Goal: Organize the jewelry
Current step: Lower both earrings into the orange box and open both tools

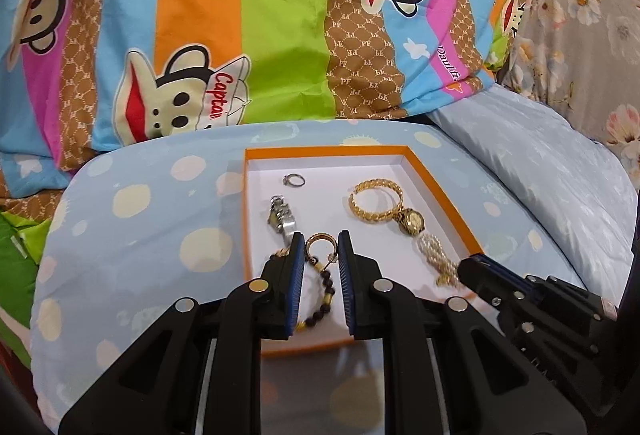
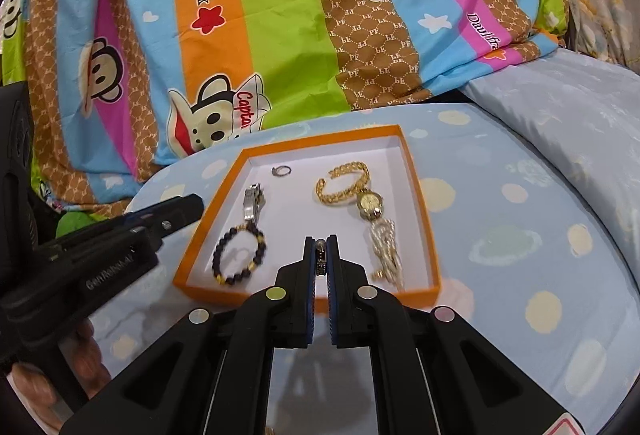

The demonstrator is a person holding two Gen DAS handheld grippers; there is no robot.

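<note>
An orange box [image 1: 440, 191] with a white floor lies on a light blue dotted cushion; it also shows in the right wrist view [image 2: 424, 195]. It holds a small silver ring [image 1: 294, 179], a silver watch [image 1: 280, 217], a gold watch with bracelet [image 1: 384, 205] and a dark bead bracelet [image 2: 239, 255]. My left gripper [image 1: 321, 247] is open, with a gold ring [image 1: 318, 241] between its fingers. My right gripper [image 2: 320, 241] is shut on a small dark ring-like piece [image 2: 320, 255] over the box's near edge. Its tip shows in the left wrist view [image 1: 472, 267].
A striped cartoon-monkey quilt [image 1: 280, 15] is heaped behind the cushion. A pale blue pillow [image 1: 560, 171] lies to the right. The left gripper's body and the hand holding it show at the left of the right wrist view [image 2: 100, 247].
</note>
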